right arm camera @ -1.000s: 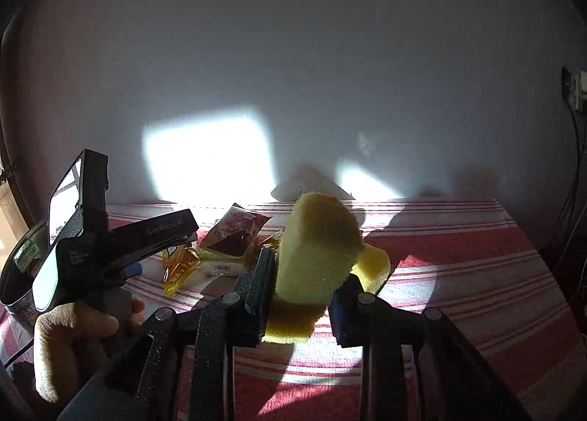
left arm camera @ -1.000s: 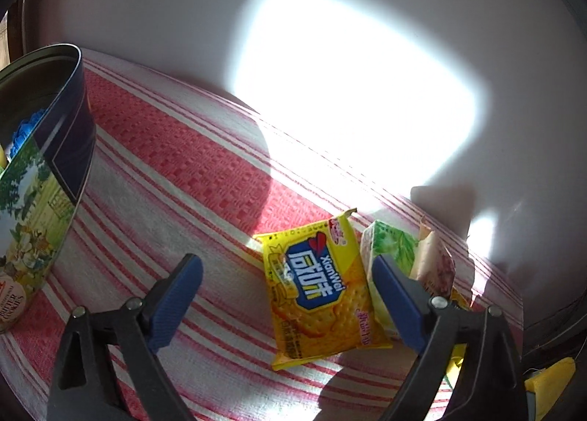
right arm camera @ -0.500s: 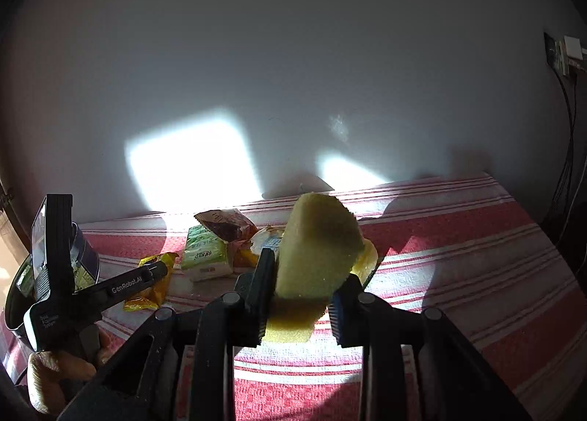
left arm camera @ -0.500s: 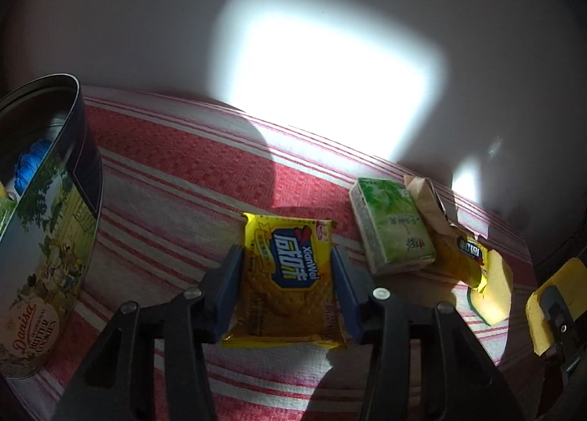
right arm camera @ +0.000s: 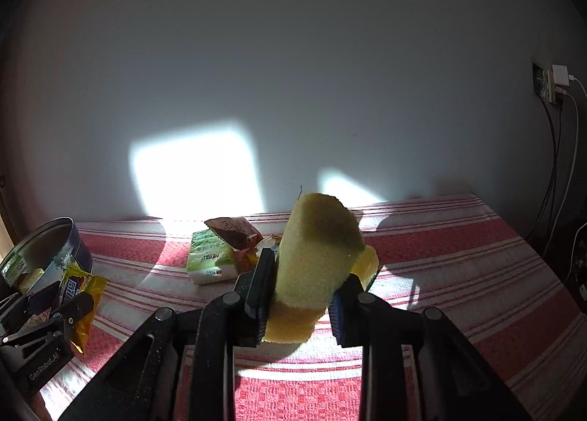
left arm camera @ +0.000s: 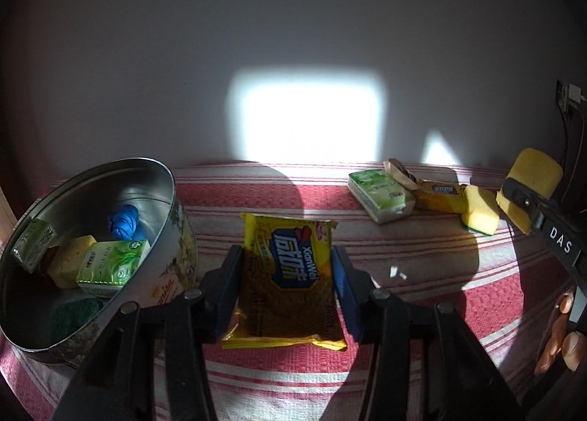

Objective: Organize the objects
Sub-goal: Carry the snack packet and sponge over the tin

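Left tongs [left arm camera: 286, 285] tight on yellow cracker packet [left arm camera: 288, 274], beside tin [left arm camera: 172, 193]

Tin [left arm camera: 172, 200] is placed at the left of the tablecloth [left arm camera: 422, 256], with tissue packs [left arm camera: 113, 267] and a sponge inside. Cracker packet [left arm camera: 290, 274] is positioned just right of the tin. Tissue pack [left arm camera: 381, 195], wrappers and sponge [left arm camera: 478, 210] are clustered farther right, near the wall [left arm camera: 293, 35].
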{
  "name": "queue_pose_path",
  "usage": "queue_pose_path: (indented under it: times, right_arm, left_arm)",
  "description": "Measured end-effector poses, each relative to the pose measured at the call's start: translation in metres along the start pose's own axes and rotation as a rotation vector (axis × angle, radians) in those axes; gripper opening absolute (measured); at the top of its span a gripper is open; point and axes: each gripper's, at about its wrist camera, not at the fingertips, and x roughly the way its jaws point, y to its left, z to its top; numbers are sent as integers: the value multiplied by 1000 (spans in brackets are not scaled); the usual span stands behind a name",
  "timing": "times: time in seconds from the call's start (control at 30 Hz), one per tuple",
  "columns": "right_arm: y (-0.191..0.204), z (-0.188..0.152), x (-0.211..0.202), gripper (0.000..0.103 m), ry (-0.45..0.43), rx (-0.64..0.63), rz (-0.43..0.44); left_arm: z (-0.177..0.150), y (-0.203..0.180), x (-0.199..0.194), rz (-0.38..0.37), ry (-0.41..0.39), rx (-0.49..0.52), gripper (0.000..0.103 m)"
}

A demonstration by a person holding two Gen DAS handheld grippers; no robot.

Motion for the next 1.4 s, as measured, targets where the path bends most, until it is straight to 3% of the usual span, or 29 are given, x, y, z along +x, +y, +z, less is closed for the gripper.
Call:
queue_pose_path:
  times: [0.3,0.57,1.0,1.4]
  right_arm:
    - [19,-12,-24,29,-11,-1,-49]
    - [49,-21,-41,29,-21,-26,-61]
    - [129,-17,-55,29,-57,-35,53]
    - [211,-7,-61,29,-103,-95,184]
  left_arm:
    - [-5,16,-15,-15,-17,14,47]
    - [3,33,-37,7,-113,48,47]
    - [16,97,-58,39,-163,-13,47]
    - [23,167,-61,138,-175,-84,47]
